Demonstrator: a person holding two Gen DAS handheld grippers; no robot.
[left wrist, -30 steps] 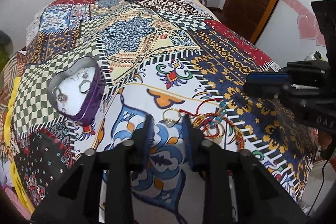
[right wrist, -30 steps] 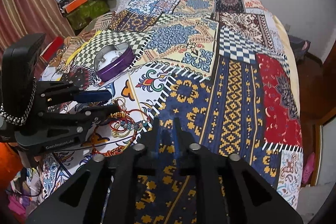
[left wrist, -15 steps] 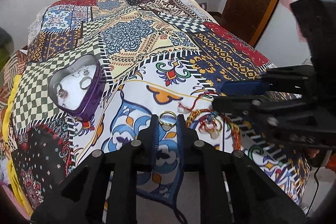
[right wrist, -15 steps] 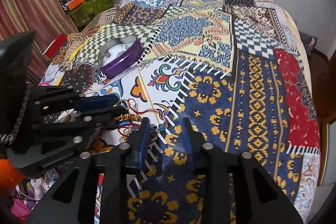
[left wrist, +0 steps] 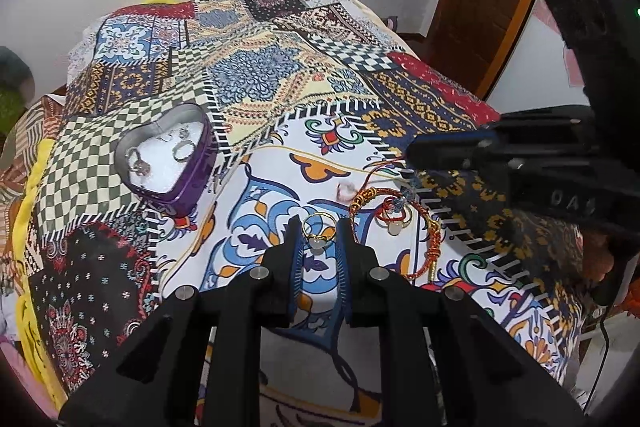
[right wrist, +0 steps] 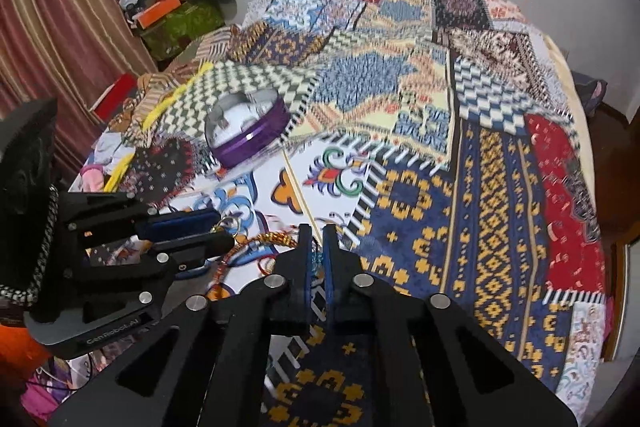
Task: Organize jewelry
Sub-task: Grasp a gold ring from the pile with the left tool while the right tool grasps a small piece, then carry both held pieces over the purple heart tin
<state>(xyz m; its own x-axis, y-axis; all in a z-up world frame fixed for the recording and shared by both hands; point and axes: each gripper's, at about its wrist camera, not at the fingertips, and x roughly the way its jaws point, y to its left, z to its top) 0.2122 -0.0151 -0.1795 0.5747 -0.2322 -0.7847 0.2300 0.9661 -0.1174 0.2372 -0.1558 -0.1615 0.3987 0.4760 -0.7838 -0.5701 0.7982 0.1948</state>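
Left claw (left wrist: 318, 231) is pinching the gold ring (left wrist: 317, 227) just above the bedspread (left wrist: 256, 87); it needs a steady carry to the heart-shaped tin (left wrist: 168, 155), releasing low over the white lining. Right claw (right wrist: 316, 243), jaws just closing, is gripping the thread bracelets (right wrist: 272, 239). Exact strand is getting lost in the tangle; the view is blurring.

Legible markings. From my right wrist view, the side plate of my left gripper (right wrist: 228, 233) bears the white lettering "GenRobot.AI", printed along its lower edge near the bottom left of the view. From my left wrist view, the body of my right gripper (left wrist: 412, 153) shows raised characters that read roughly "DAS"; they are dark on dark, and I cannot make them out with certainty. I can read no other text.
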